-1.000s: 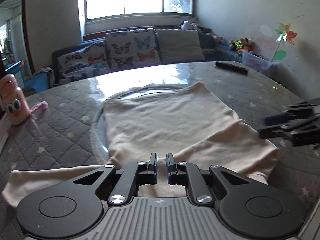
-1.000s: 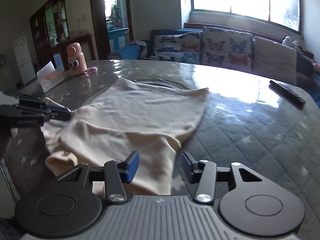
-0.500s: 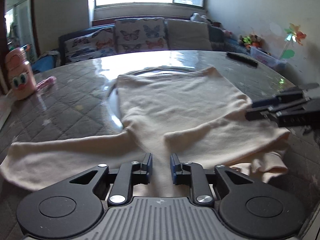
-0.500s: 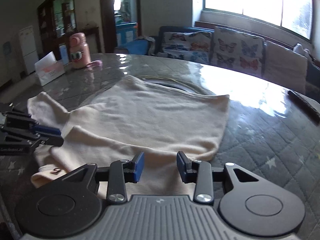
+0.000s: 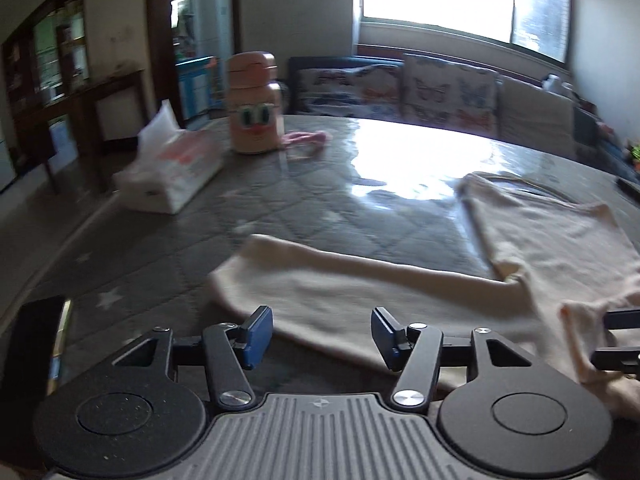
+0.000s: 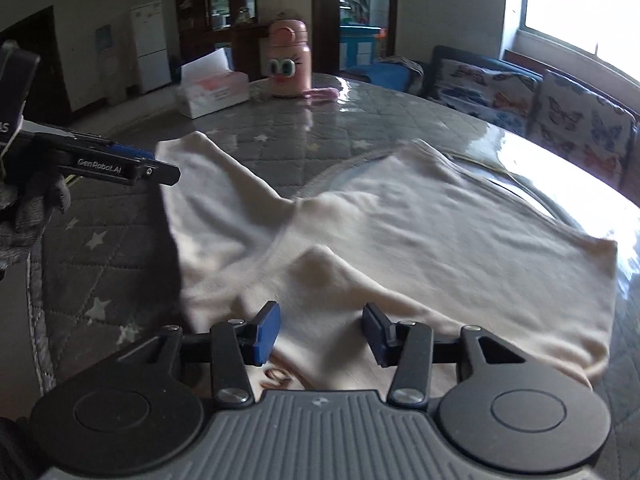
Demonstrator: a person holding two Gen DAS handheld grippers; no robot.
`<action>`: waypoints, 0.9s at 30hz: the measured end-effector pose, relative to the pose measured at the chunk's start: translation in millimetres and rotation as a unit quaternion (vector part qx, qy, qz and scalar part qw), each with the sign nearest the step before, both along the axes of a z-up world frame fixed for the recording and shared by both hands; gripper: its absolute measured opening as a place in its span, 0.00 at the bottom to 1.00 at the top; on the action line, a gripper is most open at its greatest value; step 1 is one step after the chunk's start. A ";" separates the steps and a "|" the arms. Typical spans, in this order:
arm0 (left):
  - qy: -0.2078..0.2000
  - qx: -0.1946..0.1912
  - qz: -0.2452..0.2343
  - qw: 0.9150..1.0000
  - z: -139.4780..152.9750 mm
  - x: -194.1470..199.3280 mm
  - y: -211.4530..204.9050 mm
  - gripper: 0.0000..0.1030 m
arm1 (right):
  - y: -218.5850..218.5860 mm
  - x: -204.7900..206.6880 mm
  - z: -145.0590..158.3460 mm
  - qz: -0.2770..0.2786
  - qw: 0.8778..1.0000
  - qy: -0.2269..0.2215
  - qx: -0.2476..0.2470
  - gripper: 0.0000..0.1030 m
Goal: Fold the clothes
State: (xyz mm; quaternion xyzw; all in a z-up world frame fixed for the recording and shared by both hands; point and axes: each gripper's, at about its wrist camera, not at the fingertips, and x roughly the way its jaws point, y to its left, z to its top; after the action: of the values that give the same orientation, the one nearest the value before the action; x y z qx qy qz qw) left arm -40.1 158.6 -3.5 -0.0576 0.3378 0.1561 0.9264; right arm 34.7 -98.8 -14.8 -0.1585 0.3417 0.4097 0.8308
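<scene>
**Cream top spread on a quilted table, both claws spread wide**

A cream long-sleeved top (image 6: 400, 224) lies flat on the grey quilted table (image 5: 280, 208), one sleeve (image 5: 340, 284) stretched out sideways. The left gripper (image 5: 322, 334) hovers over that sleeve, fingers spread and empty. The right gripper (image 6: 320, 334) is spread too, above the top's near edge. A pink bottle (image 5: 254, 104) and tissue box (image 5: 176, 168) stand well beyond.
</scene>
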 end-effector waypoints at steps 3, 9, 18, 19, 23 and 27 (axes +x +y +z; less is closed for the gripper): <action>-0.001 -0.001 0.037 0.999 -1.6 -2.1 18.5 0.58 | 8.6 6.6 3.2 -0.003 1.000 0.003 0.012 0.45; -0.005 -0.006 0.084 0.996 -3.8 3.4 40.3 0.56 | 14.4 12.0 1.1 -0.005 1.000 0.013 0.016 0.46; -0.005 -0.036 0.107 0.994 -14.1 18.6 55.3 0.12 | -13.2 1.8 26.2 -0.032 0.999 -0.005 0.043 0.46; -0.007 -0.041 0.107 0.993 -12.5 18.8 55.3 0.09 | -17.1 1.0 28.4 -0.037 0.998 -0.007 0.046 0.46; -0.030 -0.053 0.075 0.995 7.0 17.1 37.5 0.05 | -33.0 -0.8 32.0 -0.057 0.997 -0.006 0.056 0.46; -0.069 -0.061 -0.005 0.996 39.3 16.1 -8.3 0.05 | -54.1 -1.3 31.2 -0.085 0.994 0.000 0.065 0.46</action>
State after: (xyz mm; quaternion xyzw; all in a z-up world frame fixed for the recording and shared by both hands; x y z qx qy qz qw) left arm -24.0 150.3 35.8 -0.1224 0.2825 0.1260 0.9430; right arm 33.5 -152.9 16.4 -0.0746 0.3272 0.3585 0.8711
